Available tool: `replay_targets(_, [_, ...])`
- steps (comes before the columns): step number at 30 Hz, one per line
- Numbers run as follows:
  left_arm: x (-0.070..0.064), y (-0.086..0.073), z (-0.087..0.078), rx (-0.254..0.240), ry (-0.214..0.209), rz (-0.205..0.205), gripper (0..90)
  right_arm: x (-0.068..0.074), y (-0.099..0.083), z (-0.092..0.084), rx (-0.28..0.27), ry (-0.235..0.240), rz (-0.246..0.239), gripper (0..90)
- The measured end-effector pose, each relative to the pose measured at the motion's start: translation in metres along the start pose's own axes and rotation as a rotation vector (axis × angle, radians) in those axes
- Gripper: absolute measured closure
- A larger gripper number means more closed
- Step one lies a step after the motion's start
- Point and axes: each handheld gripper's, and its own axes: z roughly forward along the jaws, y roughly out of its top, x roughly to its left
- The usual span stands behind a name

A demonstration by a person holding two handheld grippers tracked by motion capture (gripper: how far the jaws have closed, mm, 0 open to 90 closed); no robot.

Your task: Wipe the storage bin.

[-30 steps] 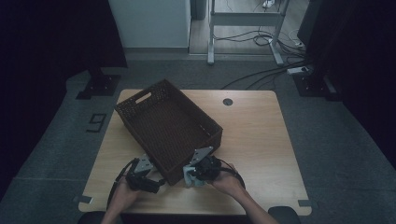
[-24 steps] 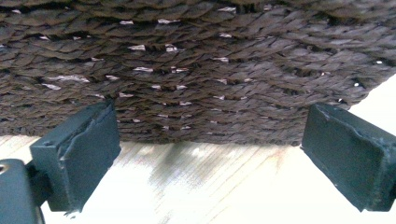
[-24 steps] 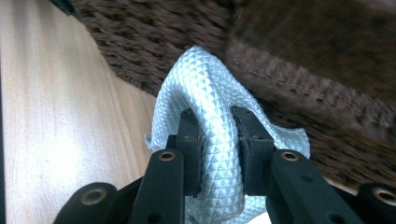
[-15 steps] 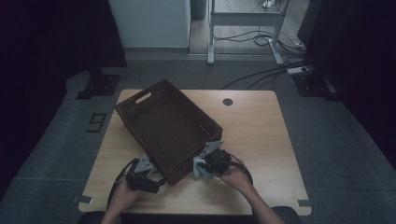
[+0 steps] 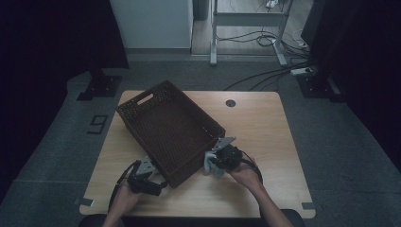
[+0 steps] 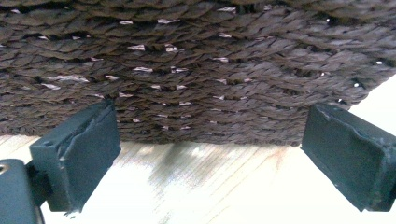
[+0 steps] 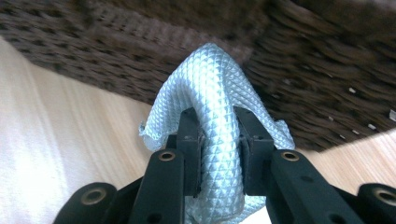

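Note:
A dark brown woven basket [image 5: 170,130] lies askew across the left half of the wooden table [image 5: 265,127]. A light blue quilted cloth [image 7: 215,105] is pinched between the jaws of my right gripper [image 7: 217,122], close to the basket's near right corner; the high view shows the cloth [image 5: 210,165] and this gripper [image 5: 218,161] there. My left gripper [image 5: 153,182] rests at the basket's near left side, jaws wide apart. In the left gripper view its black fingers [image 6: 79,154] flank the basket wall [image 6: 196,70] with bare table between them.
The right half of the table holds a small round hole [image 5: 230,103] near the far edge. Beyond the table stand a white cabinet [image 5: 151,23] and a metal frame [image 5: 246,19] with cables on the floor.
My right gripper has carried the blue cloth to the right along the basket's near side toward its right corner. The left gripper has stayed in place.

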Motion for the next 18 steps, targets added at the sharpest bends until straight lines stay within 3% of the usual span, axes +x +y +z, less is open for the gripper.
replay_targets(18, [0.0, 0.0, 0.0, 0.001, -0.003, -0.002, 4.0, -0.034, -0.013, -0.006, 0.005, -0.065, 0.085, 72.3])
